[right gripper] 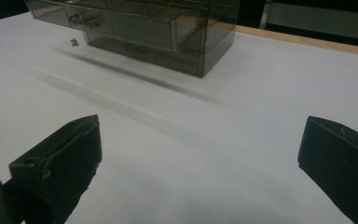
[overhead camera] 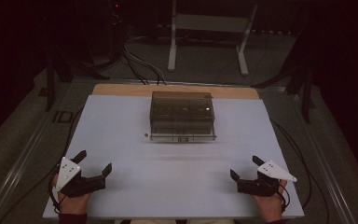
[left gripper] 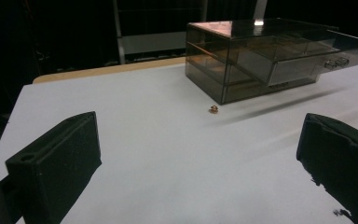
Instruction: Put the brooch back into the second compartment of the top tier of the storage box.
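1. While both hands rest near the front edge of the white table (overhead camera: 121,196), the left gripper (overhead camera: 95,163) and the right gripper (overhead camera: 244,168) sit with jaws spread wide and hold nothing, each well apart from the work ahead.

2. Centre stage stands a smoked, see-through drawer cabinet (overhead camera: 182,115), set toward the far side of the table, just short of the bare wooden strip (overhead camera: 121,89) at the back edge.

3. Seen from the left gripper view, one drawer (left gripper: 307,65) juts out past the cabinet's front, its small paired knobs (left gripper: 335,62) facing the person; the placement looks meant to give the jaws a clear approach from the near side.

4. Just beside the cabinet's near left corner lies a tiny coppery object (left gripper: 213,109), alone on the white surface and apart from the cabinet wall; what it is cannot be made out at this size. The right gripper view catches it too, at the far side of the open drawer.

5. Judging by the open drawer and the loose piece beside it, the work appears to be putting that piece away, and neither gripper has begun a reach.

6. Such a small item on a flat top likely calls for a careful, low pinch, probably by the left gripper, which is on its side.
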`<action>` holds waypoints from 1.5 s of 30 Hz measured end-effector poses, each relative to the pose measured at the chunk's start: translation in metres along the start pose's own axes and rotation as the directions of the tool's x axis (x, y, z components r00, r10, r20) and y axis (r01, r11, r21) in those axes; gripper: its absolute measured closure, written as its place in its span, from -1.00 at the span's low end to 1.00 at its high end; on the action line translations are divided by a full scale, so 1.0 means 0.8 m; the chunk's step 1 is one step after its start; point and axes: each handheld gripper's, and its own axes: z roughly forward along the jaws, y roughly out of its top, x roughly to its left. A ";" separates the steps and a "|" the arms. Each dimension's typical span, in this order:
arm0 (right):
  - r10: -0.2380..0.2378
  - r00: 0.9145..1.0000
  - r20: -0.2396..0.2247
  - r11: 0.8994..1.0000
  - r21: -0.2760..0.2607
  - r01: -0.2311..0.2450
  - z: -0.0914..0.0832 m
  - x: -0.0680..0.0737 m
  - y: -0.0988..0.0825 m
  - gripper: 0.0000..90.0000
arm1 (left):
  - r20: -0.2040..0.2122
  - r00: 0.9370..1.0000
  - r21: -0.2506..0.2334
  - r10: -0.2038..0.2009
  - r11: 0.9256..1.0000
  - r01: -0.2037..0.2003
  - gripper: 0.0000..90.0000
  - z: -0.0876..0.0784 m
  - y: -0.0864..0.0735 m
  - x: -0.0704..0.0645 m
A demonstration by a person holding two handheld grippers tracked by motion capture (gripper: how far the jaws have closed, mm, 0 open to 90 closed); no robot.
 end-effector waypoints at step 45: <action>-0.018 1.000 0.024 0.999 -0.026 0.019 -0.006 0.004 -0.001 -1.00 | -0.008 1.000 0.052 -0.011 0.999 0.012 -0.99 -0.001 0.030 0.004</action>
